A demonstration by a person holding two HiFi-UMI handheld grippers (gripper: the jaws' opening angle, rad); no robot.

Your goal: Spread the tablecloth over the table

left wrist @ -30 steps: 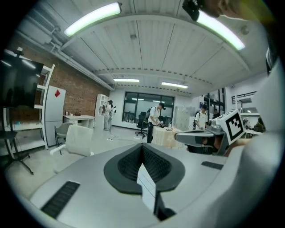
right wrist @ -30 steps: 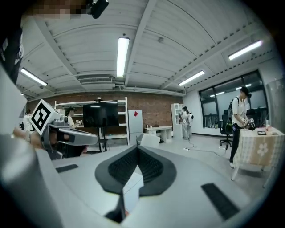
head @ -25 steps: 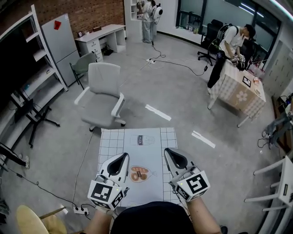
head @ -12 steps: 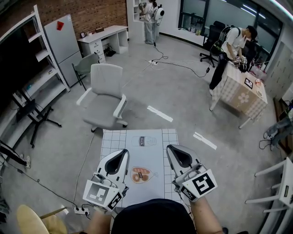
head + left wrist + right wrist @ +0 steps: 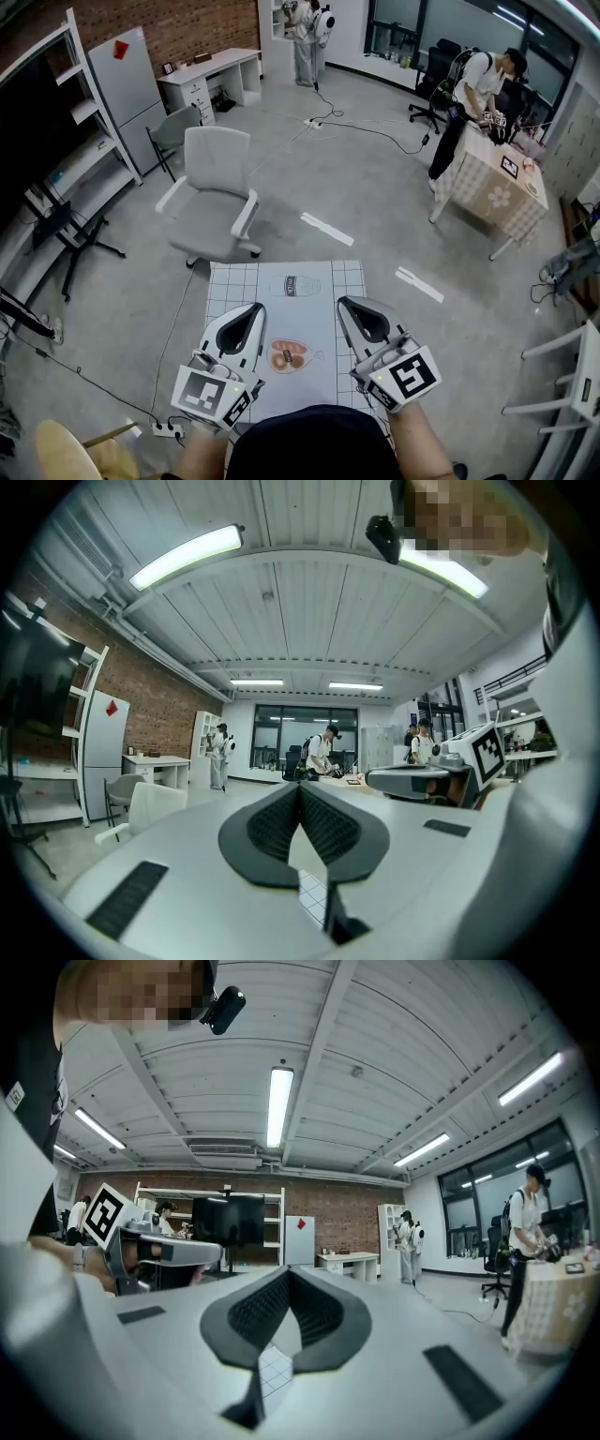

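The tablecloth [image 5: 302, 328] is white with a checked border and printed pictures. It hangs spread out in front of me, above the grey floor, in the head view. My left gripper [image 5: 246, 321] is shut on its left part and my right gripper [image 5: 360, 315] is shut on its right part, both pointing level and away from me. In the left gripper view the jaws [image 5: 302, 808] are pressed together with a sliver of checked tablecloth [image 5: 312, 894] showing below them. The right gripper view shows the same: closed jaws [image 5: 289, 1290] with the tablecloth [image 5: 272, 1369] beneath.
A grey office chair [image 5: 217, 192] stands ahead on the floor. At the back right a person [image 5: 472, 94] works at a table with a checked cloth [image 5: 492, 192]. Shelving [image 5: 56, 141] lines the left wall. A power strip [image 5: 167, 431] with a cable lies near my left side.
My left gripper has risen a little with its part of the cloth. The right gripper and the cloth's spread look the same.
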